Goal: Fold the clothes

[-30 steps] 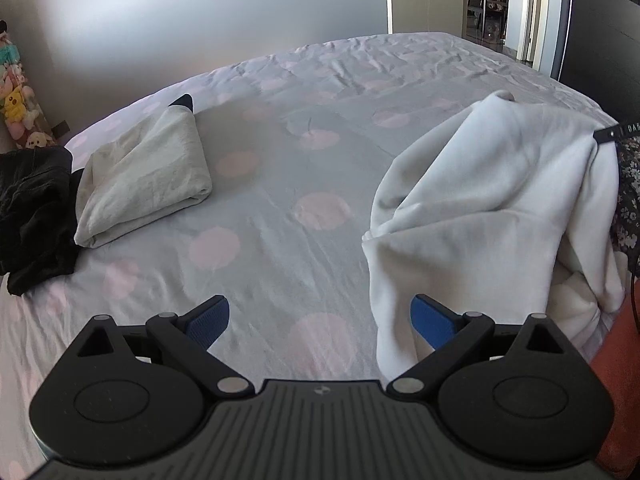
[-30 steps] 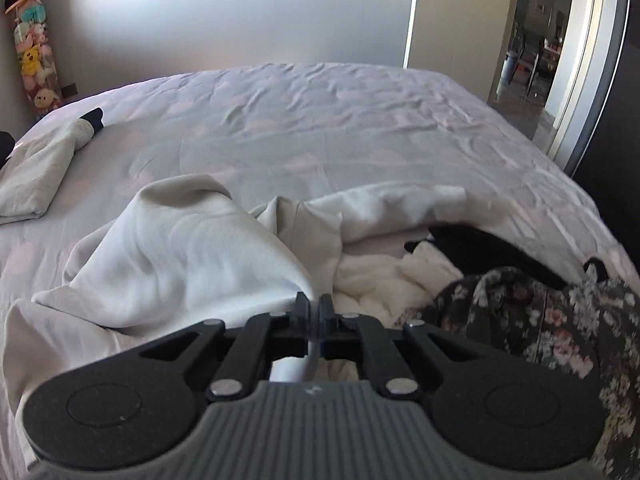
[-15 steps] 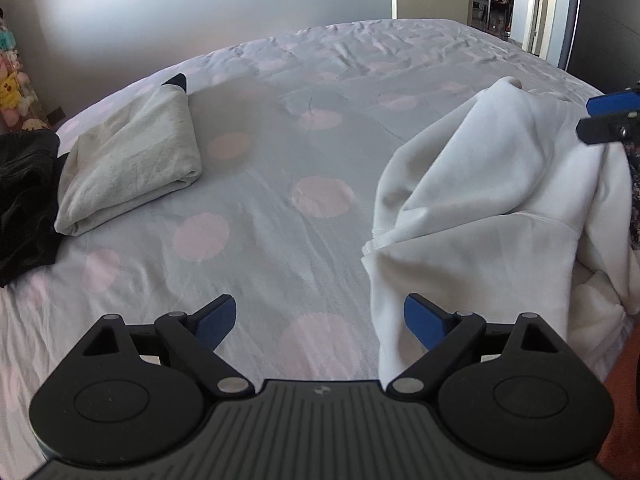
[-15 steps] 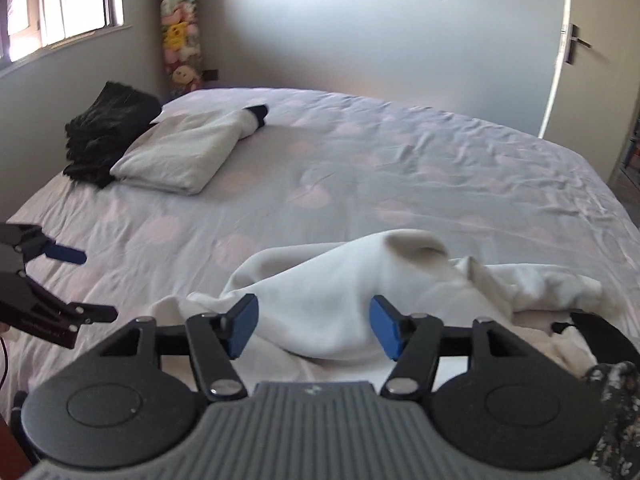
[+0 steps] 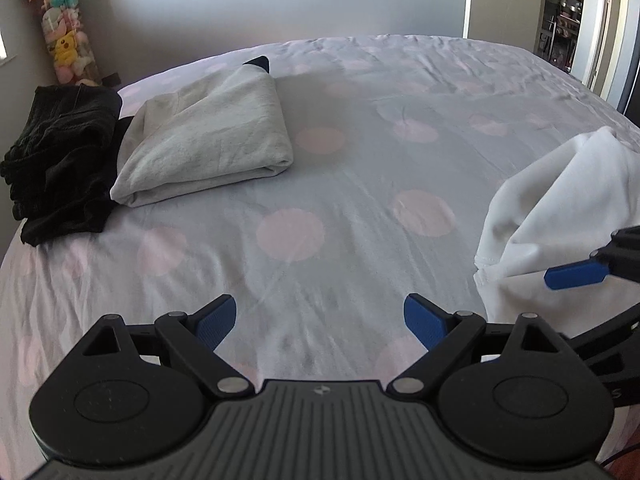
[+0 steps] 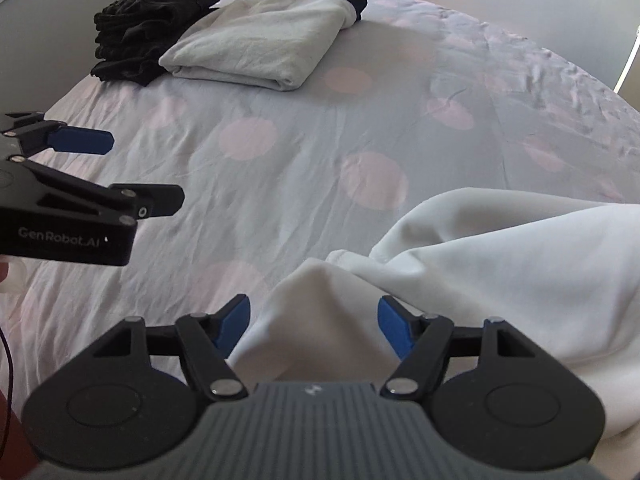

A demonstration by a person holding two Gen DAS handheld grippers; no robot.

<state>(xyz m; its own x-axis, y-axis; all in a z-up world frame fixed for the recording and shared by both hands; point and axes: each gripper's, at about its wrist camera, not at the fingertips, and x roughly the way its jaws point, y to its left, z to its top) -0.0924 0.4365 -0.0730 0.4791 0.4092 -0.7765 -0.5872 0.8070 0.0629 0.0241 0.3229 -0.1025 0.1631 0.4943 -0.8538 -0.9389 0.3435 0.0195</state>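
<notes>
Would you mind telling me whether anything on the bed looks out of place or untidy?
Only the white garment stands out: it lies crumpled in a heap near the bed's edge, unlike the folded cream garment and black pile set side by side at the far end.

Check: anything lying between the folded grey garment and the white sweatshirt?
Nothing. Both wrist views show only bare dotted bedsheet between the folded grey garment and the white sweatshirt. Both claws are open.
</notes>
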